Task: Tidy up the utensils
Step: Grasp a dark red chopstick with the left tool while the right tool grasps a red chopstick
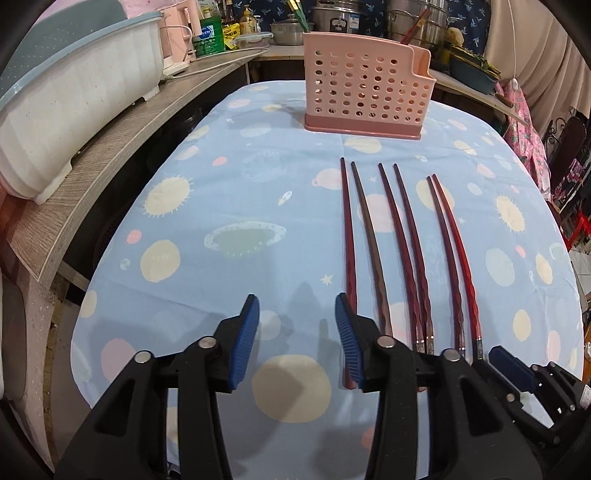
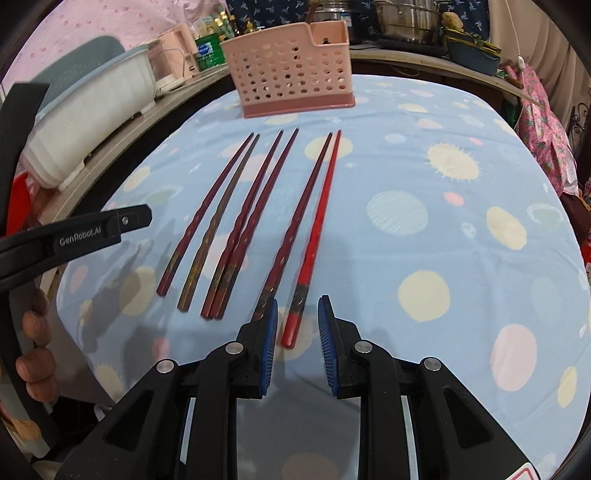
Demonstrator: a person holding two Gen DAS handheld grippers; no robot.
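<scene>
Several dark red chopsticks (image 1: 402, 236) lie side by side on the blue planet-print tablecloth (image 1: 221, 206), tips pointing at a pink perforated utensil holder (image 1: 365, 92) at the far end. My left gripper (image 1: 295, 310) is open over bare cloth, and the leftmost chopstick (image 1: 347, 229) runs under its right finger. My right gripper (image 2: 299, 306) stands narrowly open, low over the cloth. The thick end of the brightest red chopstick (image 2: 317, 229) lies between its pads, with a gap on both sides. The other chopsticks (image 2: 240, 221) lie left of it, before the holder (image 2: 291, 74).
A white tub with a blue rim (image 1: 74, 103) sits on a wooden shelf (image 1: 122, 155) along the table's left. Metal pots (image 1: 332, 18) and bottles (image 1: 210, 33) crowd the counter behind the holder. A hand (image 2: 37, 332) holds the left gripper's body (image 2: 85, 232).
</scene>
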